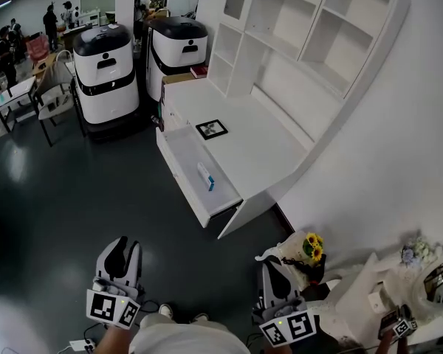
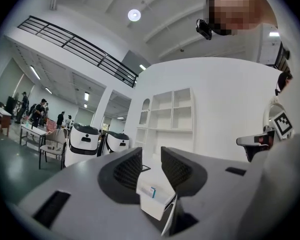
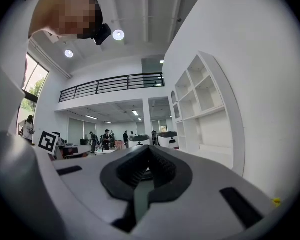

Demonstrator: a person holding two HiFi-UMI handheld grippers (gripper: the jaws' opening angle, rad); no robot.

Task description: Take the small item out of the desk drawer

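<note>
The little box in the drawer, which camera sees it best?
The head view: it looks down into the open drawer, where the little box lies uncovered. The left gripper view shows it tiny and far off; the right gripper view misses it.

Desk [image 1: 258, 150] and drawer [image 1: 184, 153]: white, smooth, matt board finish. Floor [image 1: 74, 198]: dark and glossy, reflecting light. Left gripper [image 2: 151, 166] and right gripper [image 3: 149, 159]: matt grey plastic bodies, with black, finely ribbed pads [image 2: 127, 170].
</note>
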